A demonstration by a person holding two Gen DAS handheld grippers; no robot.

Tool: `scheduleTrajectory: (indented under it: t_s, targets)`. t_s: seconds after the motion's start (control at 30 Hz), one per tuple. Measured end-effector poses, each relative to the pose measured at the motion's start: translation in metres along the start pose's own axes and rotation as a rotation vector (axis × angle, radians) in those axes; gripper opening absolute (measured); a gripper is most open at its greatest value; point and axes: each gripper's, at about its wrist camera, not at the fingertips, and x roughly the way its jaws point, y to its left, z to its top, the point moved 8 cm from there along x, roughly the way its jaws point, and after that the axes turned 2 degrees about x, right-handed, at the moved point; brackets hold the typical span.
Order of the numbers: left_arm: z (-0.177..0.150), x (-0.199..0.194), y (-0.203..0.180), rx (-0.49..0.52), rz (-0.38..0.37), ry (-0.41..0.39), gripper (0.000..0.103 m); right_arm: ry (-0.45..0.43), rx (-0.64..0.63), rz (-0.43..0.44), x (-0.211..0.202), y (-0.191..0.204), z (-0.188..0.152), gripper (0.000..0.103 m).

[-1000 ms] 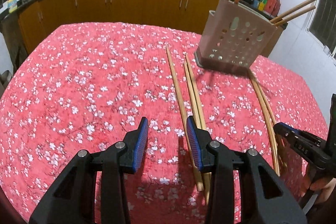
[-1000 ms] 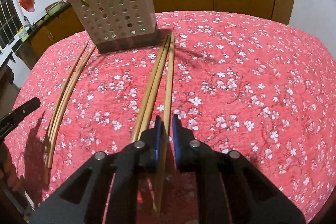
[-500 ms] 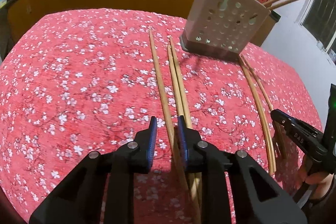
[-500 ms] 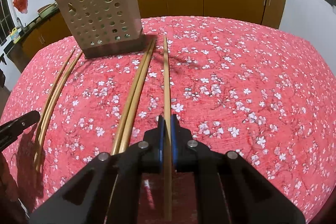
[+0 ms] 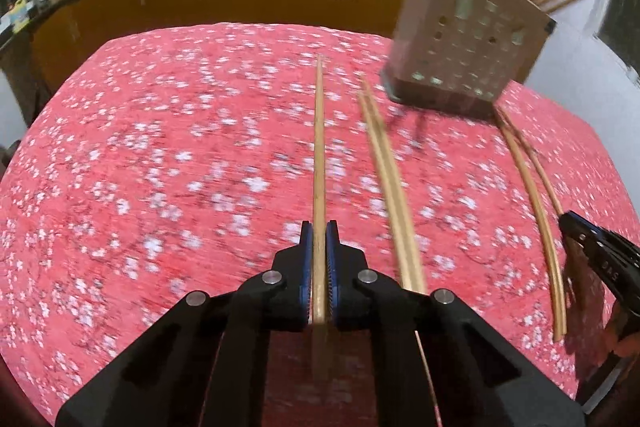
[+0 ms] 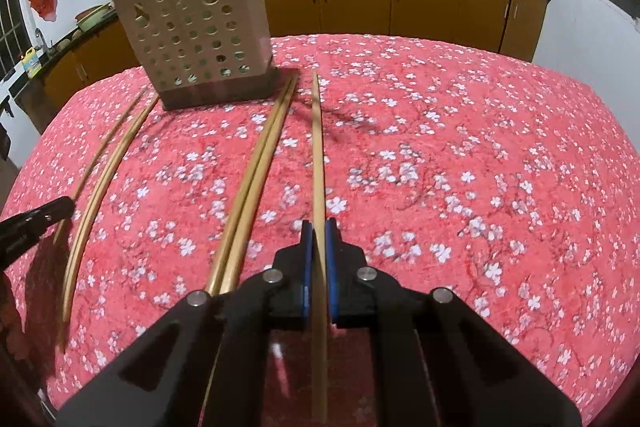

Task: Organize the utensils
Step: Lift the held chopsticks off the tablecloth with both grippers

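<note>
Pick-up step: the left gripper [image 5: 319, 239] and the right gripper [image 6: 319, 239], each at lower centre of its own view, are closed on a single chopstick [image 5: 319, 147] [image 6: 317, 155] lying lengthwise on the red floral cloth [image 6: 480, 147]. Loose pairs [image 6: 256, 179] lie alongside. Next, probably, lift and tip each stick into the perforated holder [image 6: 196, 39], upper left of the right view

Both wrist views face the holder [image 5: 466, 39] closely.
</note>
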Motion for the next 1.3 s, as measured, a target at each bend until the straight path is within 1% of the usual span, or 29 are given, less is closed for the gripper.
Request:
scheduleTrajectory:
  t_s: [0.13,0.27,0.4,0.5,1.3]
  targets:
    - [0.002,0.0,0.013,-0.027,-0.006,-0.01,0.008,-0.006,0.032,-0.009,0.006,-0.011,0.009,0.008]
    - [-0.001,-0.002,0.013,-0.011,0.005,-0.027,0.008,-0.006,0.05,0.0,0.007,-0.014,0.011,0.008]
    - [-0.002,-0.005,0.016,-0.045,-0.027,-0.03,0.008,-0.006,0.048,-0.003,0.008,-0.014,0.011,0.008]
    - [-0.003,-0.005,0.017,-0.061,-0.038,-0.031,0.008,-0.006,0.048,-0.003,0.008,-0.013,0.011,0.008]
    - [-0.003,-0.007,0.017,-0.064,-0.037,-0.03,0.008,-0.007,0.046,-0.007,0.007,-0.013,0.011,0.008]
